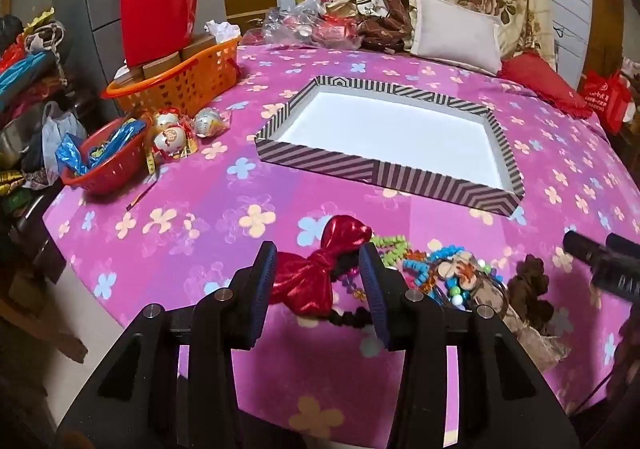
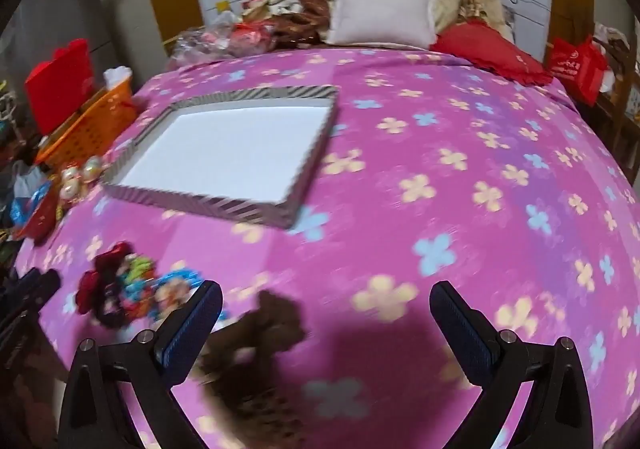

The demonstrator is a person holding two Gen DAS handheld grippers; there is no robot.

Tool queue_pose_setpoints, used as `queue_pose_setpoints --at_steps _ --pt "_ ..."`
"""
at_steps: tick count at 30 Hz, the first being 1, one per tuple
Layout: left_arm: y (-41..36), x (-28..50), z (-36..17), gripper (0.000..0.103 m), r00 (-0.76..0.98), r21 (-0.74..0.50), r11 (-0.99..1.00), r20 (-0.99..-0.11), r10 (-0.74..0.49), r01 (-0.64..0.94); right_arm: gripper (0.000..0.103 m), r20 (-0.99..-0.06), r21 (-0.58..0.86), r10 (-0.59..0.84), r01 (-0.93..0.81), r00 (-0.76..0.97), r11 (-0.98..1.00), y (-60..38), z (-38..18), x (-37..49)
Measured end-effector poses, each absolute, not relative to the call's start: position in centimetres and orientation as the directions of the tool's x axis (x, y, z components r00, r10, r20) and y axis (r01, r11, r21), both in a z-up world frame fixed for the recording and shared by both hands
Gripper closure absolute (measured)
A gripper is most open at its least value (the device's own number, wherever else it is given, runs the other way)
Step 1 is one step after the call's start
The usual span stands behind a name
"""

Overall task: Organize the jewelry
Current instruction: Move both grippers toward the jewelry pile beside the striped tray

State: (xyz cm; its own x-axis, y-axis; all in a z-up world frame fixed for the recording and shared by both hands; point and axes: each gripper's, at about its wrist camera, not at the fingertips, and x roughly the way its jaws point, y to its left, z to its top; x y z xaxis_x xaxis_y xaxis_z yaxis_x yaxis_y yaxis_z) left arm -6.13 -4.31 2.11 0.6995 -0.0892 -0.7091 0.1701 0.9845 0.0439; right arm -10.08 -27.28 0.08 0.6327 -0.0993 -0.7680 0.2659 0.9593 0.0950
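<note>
A striped shallow box [image 1: 384,169] with a white bottom lies on the pink flowered bedspread; it also shows in the right wrist view [image 2: 216,203]. A red satin bow hair tie [image 1: 316,269] lies between the fingers of my left gripper [image 1: 318,269], which stands open around it. Beside it is a pile of colourful bead jewelry [image 1: 440,269] and a brown fuzzy piece [image 1: 528,285]. My right gripper [image 2: 326,313] is open and empty over the bedspread, just right of the brown piece [image 2: 276,321]. The right view is blurred.
An orange basket [image 1: 180,77] with boxes and a red bag, a red bowl [image 1: 104,165] and wrapped ornaments sit at the left edge. Pillows [image 1: 456,33] and a quilt lie at the far end. The bed's front edge runs below the jewelry pile.
</note>
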Motion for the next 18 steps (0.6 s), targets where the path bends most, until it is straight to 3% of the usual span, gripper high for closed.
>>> queue_pose_setpoints --at_steps 18 --pt "-4.0 -7.1 1.4 0.061 0.689 0.032 0.985 -0.718 -0.096 0.170 0.000 -0.770 0.092 -0.036 0.166 0.637 0.982 -21.7 1.9 -11.1"
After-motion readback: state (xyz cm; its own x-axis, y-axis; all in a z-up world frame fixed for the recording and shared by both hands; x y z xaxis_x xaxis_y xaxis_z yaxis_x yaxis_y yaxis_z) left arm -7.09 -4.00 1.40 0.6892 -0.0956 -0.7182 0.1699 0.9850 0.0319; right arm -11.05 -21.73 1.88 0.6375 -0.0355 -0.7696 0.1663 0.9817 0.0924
